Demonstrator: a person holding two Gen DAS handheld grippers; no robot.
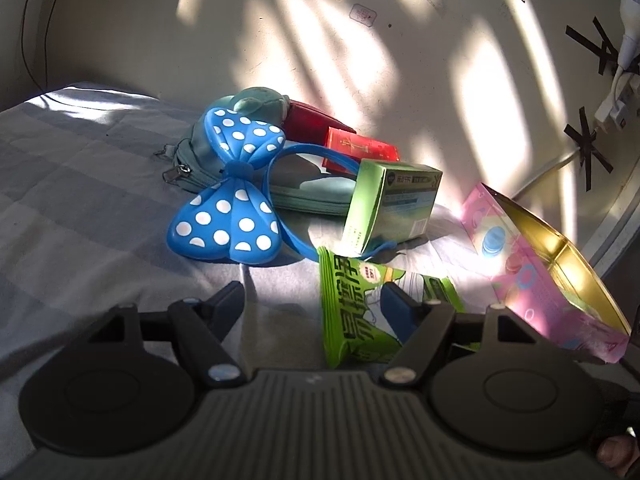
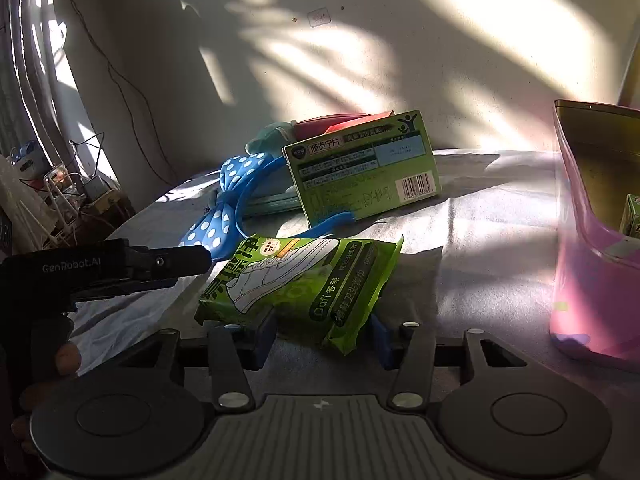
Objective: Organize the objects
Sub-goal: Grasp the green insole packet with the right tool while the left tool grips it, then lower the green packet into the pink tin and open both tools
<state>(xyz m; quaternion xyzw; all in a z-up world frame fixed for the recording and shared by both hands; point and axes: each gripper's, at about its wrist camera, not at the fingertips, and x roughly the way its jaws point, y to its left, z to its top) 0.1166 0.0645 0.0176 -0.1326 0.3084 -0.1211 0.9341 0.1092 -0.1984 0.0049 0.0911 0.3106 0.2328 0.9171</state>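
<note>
A green wipes pack (image 2: pixel 304 280) lies on the grey bedsheet (image 2: pixel 480 248). Its near end sits between the blue pads of my right gripper (image 2: pixel 322 336), which press on both its sides. In the left wrist view the same pack (image 1: pixel 352 312) is low and centre-right. My left gripper (image 1: pixel 312 296) stands open there, with its right finger in front of the pack and its left finger over bare sheet. Seen from the right wrist, the left gripper (image 2: pixel 200 258) reaches in from the left, its tip by the pack's far corner.
A blue polka-dot bow headband (image 1: pixel 228 188), a teal pouch (image 1: pixel 304 196), a red box (image 1: pixel 360 148) and a green medicine box (image 1: pixel 396 204) crowd the sheet near the wall. An open pink box (image 2: pixel 580 260) stands at the right. Cables and plugs (image 1: pixel 616 100) hang on the wall.
</note>
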